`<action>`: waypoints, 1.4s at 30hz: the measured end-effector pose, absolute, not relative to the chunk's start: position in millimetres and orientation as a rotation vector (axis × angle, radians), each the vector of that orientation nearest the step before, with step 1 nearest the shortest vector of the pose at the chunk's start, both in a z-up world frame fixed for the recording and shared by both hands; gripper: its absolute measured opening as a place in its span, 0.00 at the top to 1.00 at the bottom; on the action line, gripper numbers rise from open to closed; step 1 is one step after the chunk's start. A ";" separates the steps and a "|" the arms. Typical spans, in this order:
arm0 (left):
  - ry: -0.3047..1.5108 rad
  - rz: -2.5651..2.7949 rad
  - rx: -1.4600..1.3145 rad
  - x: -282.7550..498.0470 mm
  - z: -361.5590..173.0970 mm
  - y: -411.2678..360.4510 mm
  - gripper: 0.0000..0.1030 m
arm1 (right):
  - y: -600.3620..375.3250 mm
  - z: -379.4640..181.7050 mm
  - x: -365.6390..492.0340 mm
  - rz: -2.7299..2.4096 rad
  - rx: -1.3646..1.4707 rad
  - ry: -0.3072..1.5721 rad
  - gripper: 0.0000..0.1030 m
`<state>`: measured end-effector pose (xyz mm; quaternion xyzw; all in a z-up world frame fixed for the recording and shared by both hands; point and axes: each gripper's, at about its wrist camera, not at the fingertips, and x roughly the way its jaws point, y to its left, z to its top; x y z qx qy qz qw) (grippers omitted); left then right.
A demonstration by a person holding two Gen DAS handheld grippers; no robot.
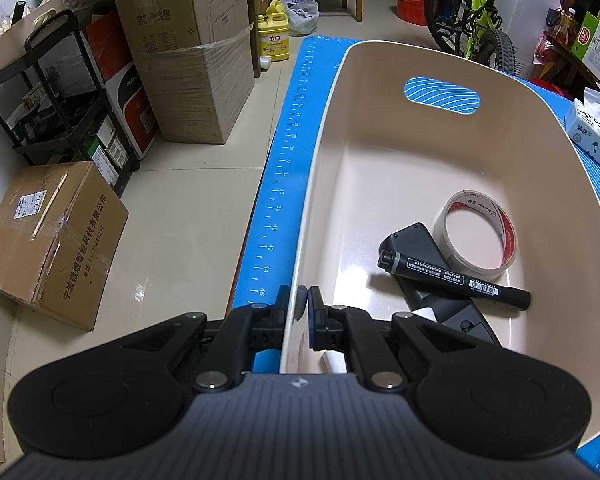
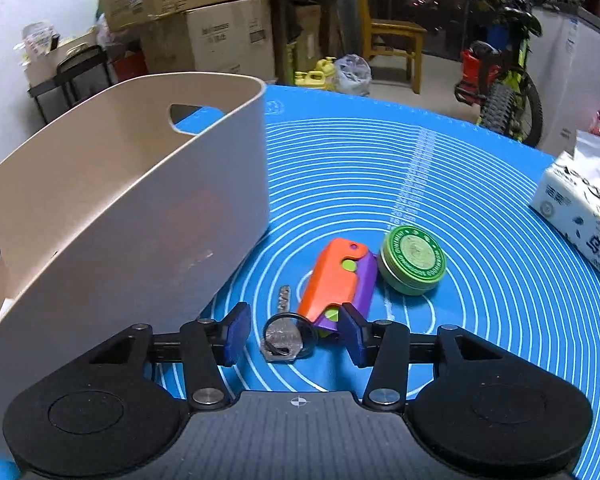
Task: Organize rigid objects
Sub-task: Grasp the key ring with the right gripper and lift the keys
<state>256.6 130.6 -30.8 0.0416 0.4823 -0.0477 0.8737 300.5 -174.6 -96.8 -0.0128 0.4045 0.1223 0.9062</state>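
My left gripper [image 1: 301, 304] is shut on the near rim of a beige bin [image 1: 340, 128], one pad on each side of the wall. Inside the bin lie a roll of tape [image 1: 478, 236], a black marker [image 1: 456, 278] and a flat black device [image 1: 410, 240] under the marker. In the right wrist view the bin [image 2: 140, 200] stands at the left on a blue mat [image 2: 460, 200]. My right gripper [image 2: 294, 320] hangs open low over the mat, with a silver key on a ring [image 2: 282, 342] lying between its fingers, untouched. Just beyond lie an orange and purple toy [image 2: 336, 280] and a green round tin [image 2: 414, 258].
A tissue pack [image 2: 580, 216] sits at the mat's right edge. Off the table's left side the floor holds cardboard boxes [image 1: 52, 236], a black shelf cart [image 1: 60, 100] and yellow jugs [image 1: 274, 36]. A bicycle [image 1: 476, 12] and a wooden chair [image 2: 392, 36] stand behind.
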 end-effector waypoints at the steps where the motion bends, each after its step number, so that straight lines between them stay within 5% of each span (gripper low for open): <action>1: 1.007 -0.100 0.087 256.6 -30.8 130.6 0.91 | -172.8 -96.9 300.3 0.255 -0.035 0.831 0.42; 12: 1.007 -0.099 0.092 257.2 -30.2 131.8 0.90 | -127.9 -111.1 292.6 0.109 -0.334 0.789 0.41; 22: 1.006 -0.102 0.089 257.5 -29.9 133.7 0.90 | -169.3 -109.0 292.3 0.111 0.114 0.872 0.40; 28: 1.006 -0.101 0.093 256.7 -29.8 132.0 0.90 | -155.8 -112.2 289.5 0.081 0.065 0.851 0.39; 32: 1.006 -0.101 0.092 256.7 -29.8 132.0 0.90 | -146.6 -116.2 284.0 0.065 0.011 0.821 0.48; 37: 1.006 -0.101 0.091 256.9 -29.6 132.1 0.90 | -159.0 -110.9 283.1 0.078 0.067 0.813 0.77; 42: 1.006 -0.101 0.091 257.1 -29.3 132.6 0.90 | -159.4 -107.3 282.5 0.091 0.037 0.806 0.79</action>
